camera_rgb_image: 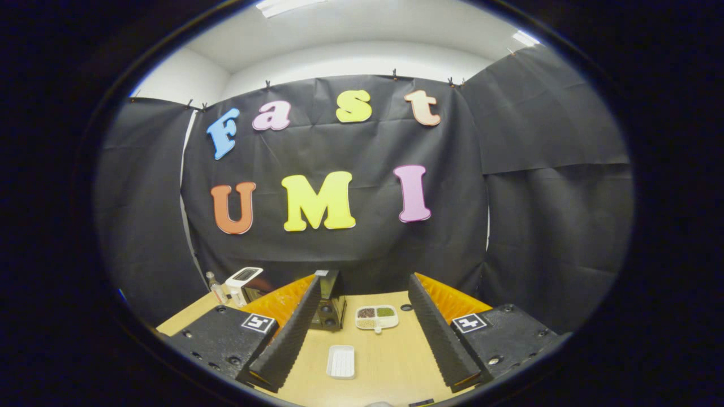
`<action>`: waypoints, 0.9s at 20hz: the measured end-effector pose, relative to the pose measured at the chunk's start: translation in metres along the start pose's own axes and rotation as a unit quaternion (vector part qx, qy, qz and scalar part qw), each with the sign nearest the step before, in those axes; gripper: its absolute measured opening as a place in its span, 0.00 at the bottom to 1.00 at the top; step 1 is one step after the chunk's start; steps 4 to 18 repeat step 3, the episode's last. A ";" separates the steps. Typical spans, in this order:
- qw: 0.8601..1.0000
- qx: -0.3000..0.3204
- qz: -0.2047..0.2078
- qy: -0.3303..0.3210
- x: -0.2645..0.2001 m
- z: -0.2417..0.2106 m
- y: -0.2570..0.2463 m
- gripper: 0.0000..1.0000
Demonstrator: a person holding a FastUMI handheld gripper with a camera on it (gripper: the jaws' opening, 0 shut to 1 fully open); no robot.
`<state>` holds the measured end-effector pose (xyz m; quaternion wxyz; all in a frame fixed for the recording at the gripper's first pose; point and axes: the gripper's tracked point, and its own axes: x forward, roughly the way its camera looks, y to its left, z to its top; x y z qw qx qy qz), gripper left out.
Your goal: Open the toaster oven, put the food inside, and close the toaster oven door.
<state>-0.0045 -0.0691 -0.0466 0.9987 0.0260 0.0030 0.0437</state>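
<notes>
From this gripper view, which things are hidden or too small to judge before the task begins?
- Toaster oven: the left finger covers part of it, so the door state is unclear.
- Divided plate: its fillings are too small to identify.
- White tray: too small to tell if anything lies in it.
- White appliance and small bottle: small and distant at the table's far corner.
The gripper is open, holding nothing.

The light wooden counter (pixel 390 362) carried a small white tray (pixel 341 362), a divided plate of food (pixel 376 317), a black toaster oven (pixel 329 308) and a white appliance (pixel 244 282).
</notes>
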 end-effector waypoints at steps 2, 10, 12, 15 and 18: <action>1.000 -0.001 -0.004 0.002 0.000 -0.002 -0.003 0.99; 1.000 0.001 -0.005 0.003 -0.001 -0.003 -0.003 0.99; 1.000 0.001 -0.005 0.003 -0.001 -0.003 -0.003 0.99; 1.000 0.001 -0.005 0.003 -0.001 -0.003 -0.003 0.99; 1.000 0.001 -0.005 0.003 -0.001 -0.003 -0.003 0.99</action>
